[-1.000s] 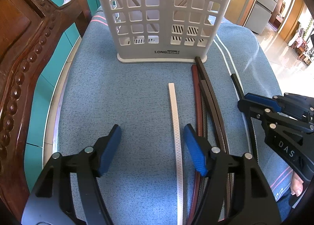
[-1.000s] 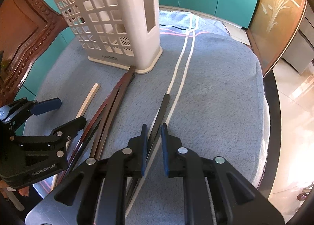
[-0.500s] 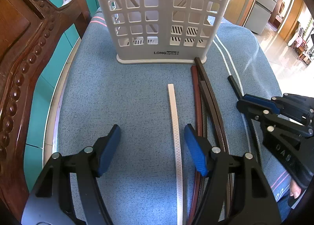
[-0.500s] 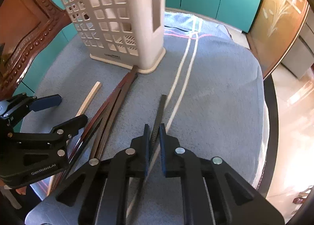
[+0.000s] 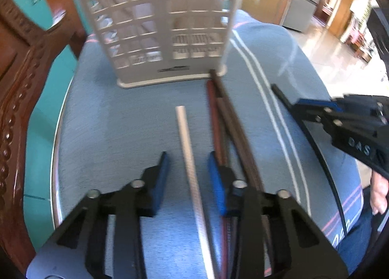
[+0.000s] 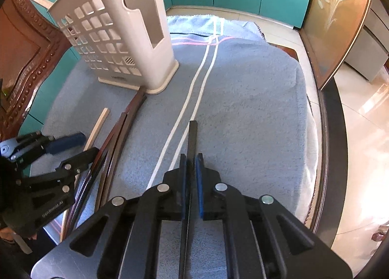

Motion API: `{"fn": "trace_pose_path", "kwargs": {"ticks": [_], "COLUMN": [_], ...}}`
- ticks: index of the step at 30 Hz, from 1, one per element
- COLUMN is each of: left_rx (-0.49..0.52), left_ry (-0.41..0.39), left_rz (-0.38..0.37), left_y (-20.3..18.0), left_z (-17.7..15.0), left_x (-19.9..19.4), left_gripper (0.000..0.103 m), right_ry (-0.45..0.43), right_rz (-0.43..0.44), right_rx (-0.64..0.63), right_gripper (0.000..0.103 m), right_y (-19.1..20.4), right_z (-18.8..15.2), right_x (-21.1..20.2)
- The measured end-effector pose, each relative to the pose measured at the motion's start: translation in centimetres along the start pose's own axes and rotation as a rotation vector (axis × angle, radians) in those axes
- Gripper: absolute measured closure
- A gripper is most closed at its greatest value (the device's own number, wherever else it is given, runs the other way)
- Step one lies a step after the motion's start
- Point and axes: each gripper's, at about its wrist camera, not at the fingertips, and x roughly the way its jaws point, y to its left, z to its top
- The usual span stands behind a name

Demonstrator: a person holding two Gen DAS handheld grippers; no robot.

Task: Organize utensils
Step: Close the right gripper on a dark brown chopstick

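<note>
Right tool [image 6: 191,157] clamps black chopstick [image 6: 192,133], its lower end hidden

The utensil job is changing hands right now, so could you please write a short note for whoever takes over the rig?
Right gripper: shut on the black chopstick, which points ahead over the blue towel.
Left gripper: jaws closing around the white chopstick; pads not yet on it.
On the towel: brown chopsticks lie right of the white one, tips at the foot of the white holder, which stands upright at the far end.
Done: black chopstick gripped.
Left: grip the white one, put both in the holder, then the brown ones.
</note>
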Motion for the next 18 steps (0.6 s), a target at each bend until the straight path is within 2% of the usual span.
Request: {"fn": "trace_pose_path", "kwargs": {"ticks": [3,5,11,18], "left_rx": [0.024,0.033,0.000,-0.053], "left_ry": [0.010,0.018,0.026,0.020], "left_rz": [-0.032,-0.042,-0.044,-0.062], "left_y": [-0.5,-0.6,0.0,1.3], "left_z": [0.0,0.0,-0.2,0.8], "left_x": [-0.1,-0.1,0.0,0.6], "left_gripper": [0.091,0.093,0.092,0.083], "right_ry": [-0.001,0.000,-0.013,-0.026], "right_rz": [0.000,0.000,0.006,-0.003], "right_rx": [-0.003,-0.002,-0.003,-0.023], "right_gripper": [0.095,0.095,0.094,0.089], "right_y": [0.2,0.2,0.7,1.4], "right_z": [0.0,0.1,0.2,0.3], "right_x": [0.1,0.1,0.1,0.3]}}
